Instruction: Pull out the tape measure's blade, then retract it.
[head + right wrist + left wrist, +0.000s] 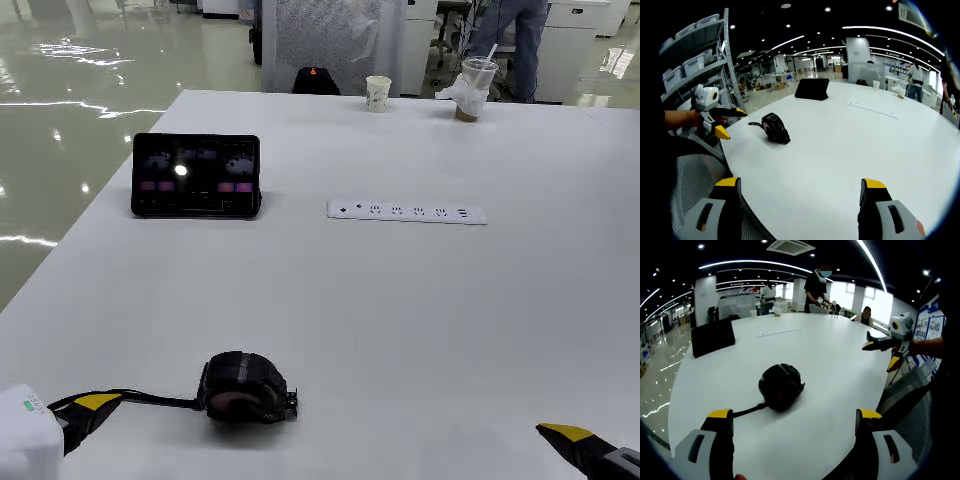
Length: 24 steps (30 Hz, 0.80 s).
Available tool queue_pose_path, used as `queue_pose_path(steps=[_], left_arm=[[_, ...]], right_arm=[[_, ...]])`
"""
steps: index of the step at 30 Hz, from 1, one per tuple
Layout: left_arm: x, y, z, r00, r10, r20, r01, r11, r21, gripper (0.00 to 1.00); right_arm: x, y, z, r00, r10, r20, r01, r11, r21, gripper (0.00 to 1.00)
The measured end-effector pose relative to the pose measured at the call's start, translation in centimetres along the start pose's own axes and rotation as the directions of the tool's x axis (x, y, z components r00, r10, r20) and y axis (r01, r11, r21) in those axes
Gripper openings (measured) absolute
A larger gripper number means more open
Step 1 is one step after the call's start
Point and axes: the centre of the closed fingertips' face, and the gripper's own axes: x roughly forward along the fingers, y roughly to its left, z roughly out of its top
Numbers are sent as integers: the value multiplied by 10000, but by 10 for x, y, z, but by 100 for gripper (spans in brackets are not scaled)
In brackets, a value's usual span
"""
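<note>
1. The tape is being left untouched on the table, near its front edge and just ahead of the left gripper, whose jaws are being held wide apart and empty.
2. The right gripper is being held well apart from the tape, its jaws likewise spread with nothing between them.
3. A strap is being trailed from the case toward the left gripper. It could be pinched instead of the case, and the tape would then be dragged rather than steadied.
4. The blade hook is not being made out. If it is clamped weakly, the blade could slip free and snap back.
</note>
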Motion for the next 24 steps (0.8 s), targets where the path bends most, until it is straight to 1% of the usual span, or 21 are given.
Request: queue_pose_path(steps=[8, 16, 24], left_arm=[[0, 0, -1, 10000, -4, -72, 5, 10000, 56, 99], [1, 1, 0, 9999, -34, -110, 35, 9999, 130, 99], [4, 3, 1, 9998, -84, -200, 89, 9996, 253, 99]], right_arm=[[1, 1, 0, 9999, 113, -24, -113, 9998, -138, 99], [3, 1, 2, 9997, 225, -53, -227, 9991, -366, 99], [6, 1, 4, 9990, 442, -102, -447, 9974, -573, 99]])
